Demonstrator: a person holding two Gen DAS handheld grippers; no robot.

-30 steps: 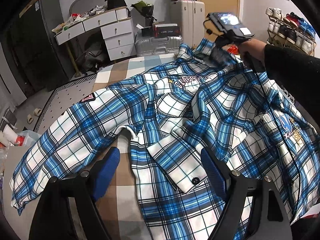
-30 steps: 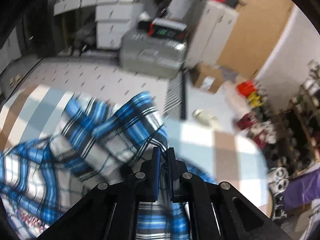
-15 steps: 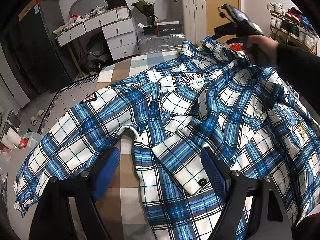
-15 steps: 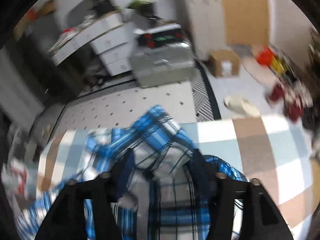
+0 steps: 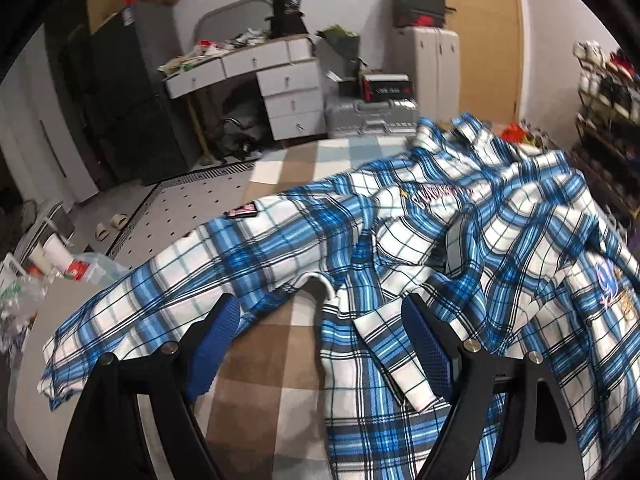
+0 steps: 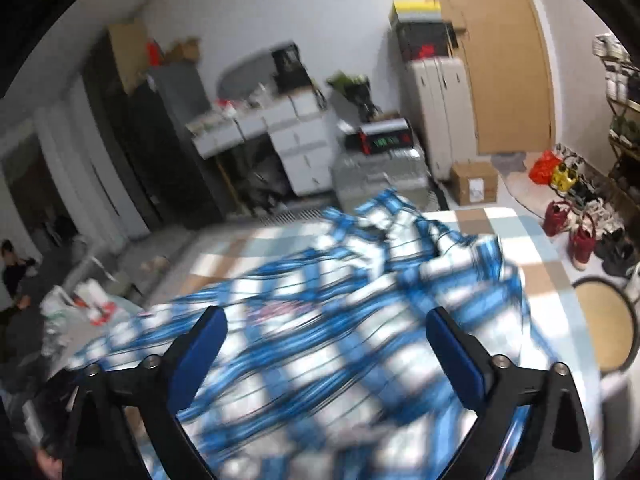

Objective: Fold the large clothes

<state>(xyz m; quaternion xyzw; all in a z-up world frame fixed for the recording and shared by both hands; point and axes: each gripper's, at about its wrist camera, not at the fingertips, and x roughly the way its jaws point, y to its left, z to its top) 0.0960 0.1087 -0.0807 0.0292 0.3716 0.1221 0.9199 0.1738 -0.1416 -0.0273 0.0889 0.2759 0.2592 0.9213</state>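
Released by the opening right claw (image 6: 326,344), the plaid shirt (image 5: 420,240) lies spread.

From the left wrist we saw a blue-and-white plaid shirt (image 5: 420,248) spread across a brown-and-white checked surface (image 5: 272,364), one sleeve (image 5: 160,300) stretched toward the left and a buttoned cuff (image 5: 400,364) folded over the front. The left gripper (image 5: 320,336) hung above it with its blue-padded jaws wide apart, the right pad just above the cuff. Behind stood a cluttered white desk (image 5: 256,76) and a silver case (image 5: 372,116).
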